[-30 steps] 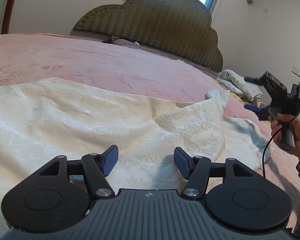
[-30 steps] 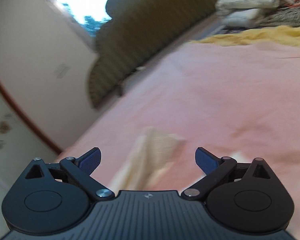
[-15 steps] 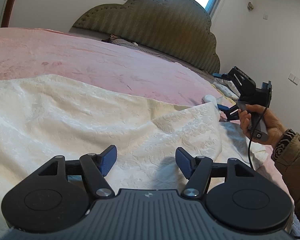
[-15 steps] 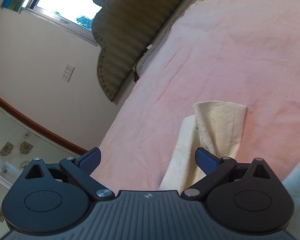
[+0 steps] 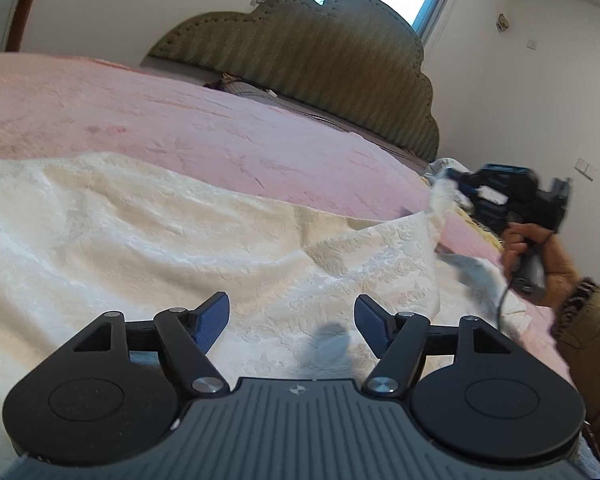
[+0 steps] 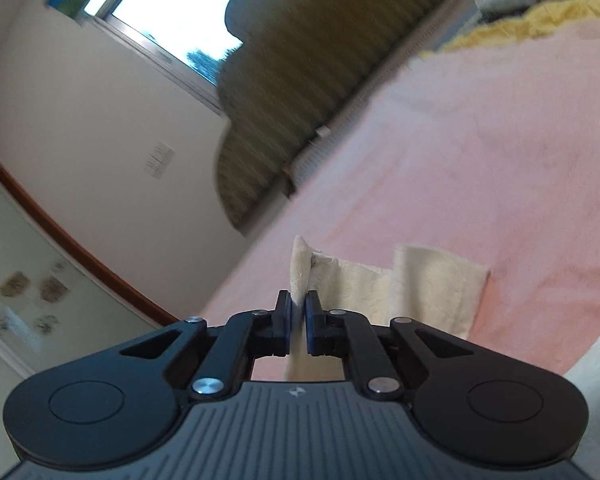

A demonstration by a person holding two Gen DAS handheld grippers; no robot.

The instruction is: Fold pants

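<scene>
Left hand-held gripper (image 5: 291,327) sits wide open over the cream pants (image 5: 148,248), jaws having just eased a bit wider, nothing between them. The pants sprawl across the pink bed (image 5: 180,120): soft, light, thick textured fabric that'll drape and bunch, so I'd say grab at a hem or waistband edge. Out at the pants' far end, the right hand-held gripper (image 5: 456,184) is pretty blurred.

Right wrist view: that hand-held gripper (image 6: 298,316) has just snapped closed, pinching a leg's hem edge (image 6: 301,268). The second leg end (image 6: 436,284) lies flat beside it. How deep the pinch goes is hidden, and the waistband's out of frame.
</scene>
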